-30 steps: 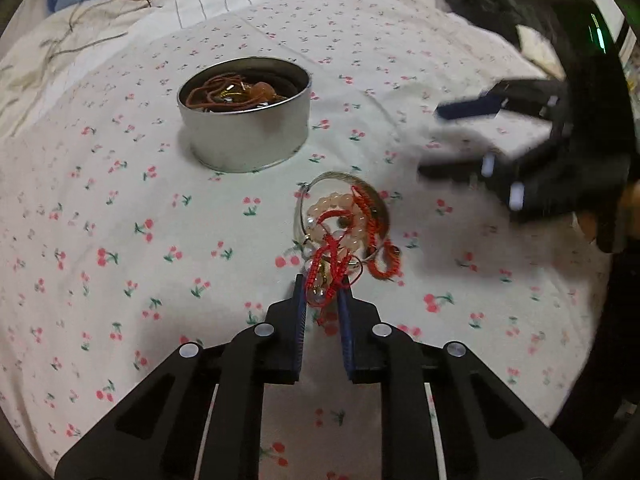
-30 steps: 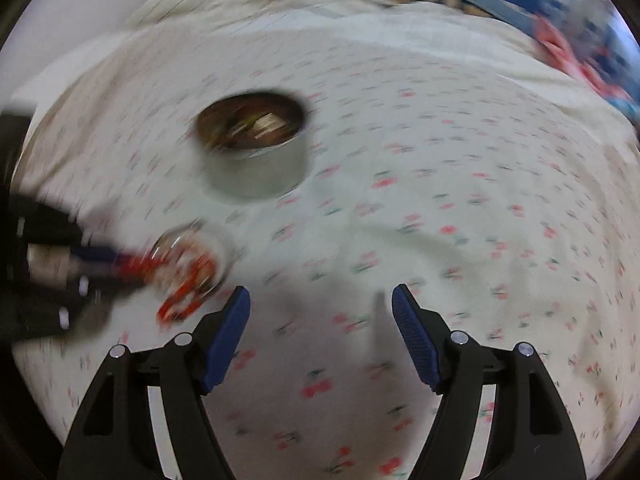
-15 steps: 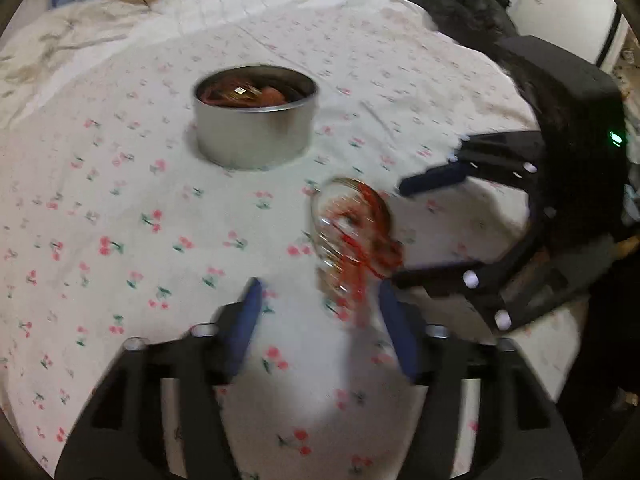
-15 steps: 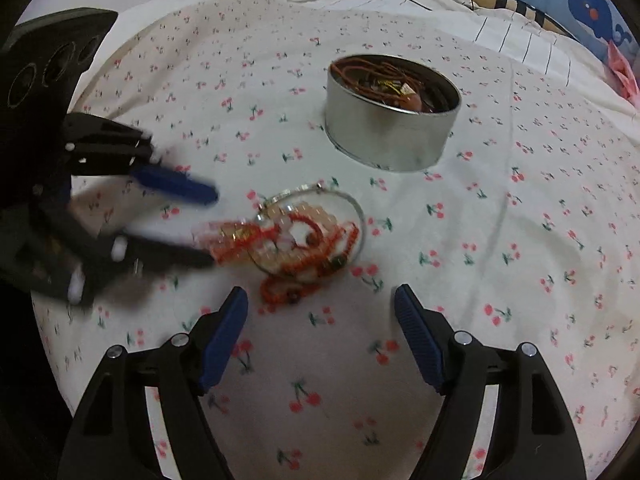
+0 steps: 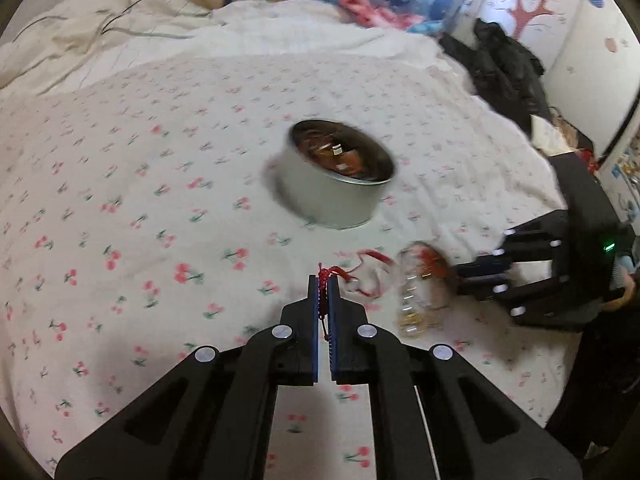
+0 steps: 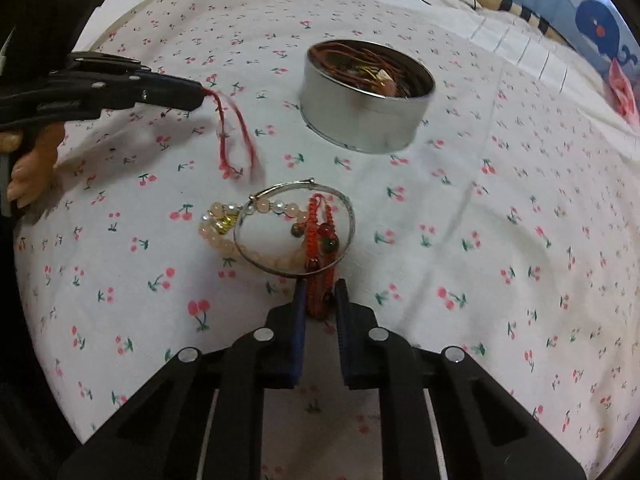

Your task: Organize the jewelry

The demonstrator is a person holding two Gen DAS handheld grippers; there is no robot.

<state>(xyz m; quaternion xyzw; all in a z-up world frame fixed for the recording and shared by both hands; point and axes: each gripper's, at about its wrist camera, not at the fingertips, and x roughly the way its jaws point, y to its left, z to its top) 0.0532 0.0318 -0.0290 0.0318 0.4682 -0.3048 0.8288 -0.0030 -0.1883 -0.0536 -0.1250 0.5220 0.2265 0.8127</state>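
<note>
My left gripper (image 5: 324, 280) is pinched almost fully closed on a thin red cord bracelet (image 6: 236, 140); from the right wrist view the cord hangs from its tips in a loose loop above the white bedsheet printed with small red cherries (image 6: 520, 240), lifted and apart from the rest of the pile, its lower end blurred; from the left wrist view a strand of the same cord (image 5: 352, 276) trails off to the right toward the other pieces. My right gripper (image 6: 320, 292) is narrowed to a slim gap around the near end of a woven orange-red bracelet with dark green and red beads (image 6: 320, 248), its blue pads (image 6: 298, 300) pressing the braid on both sides; that braid lies across a thin silver bangle (image 6: 348, 208) that rests flat on the sheet; threaded through the bangle is a pale peach bead bracelet with a small gold charm (image 6: 224, 224), part inside the ring and part spilling out to its left. Beyond this cluster, well apart from it, stands a round silver metal tin (image 6: 360, 120) with no lid, open side up; inside it lies a tangle of reddish-brown cords and other small pieces that I cannot make out singly. At the far edge of the bed lies a blue pillowcase with a whale print (image 6: 592, 24).
</note>
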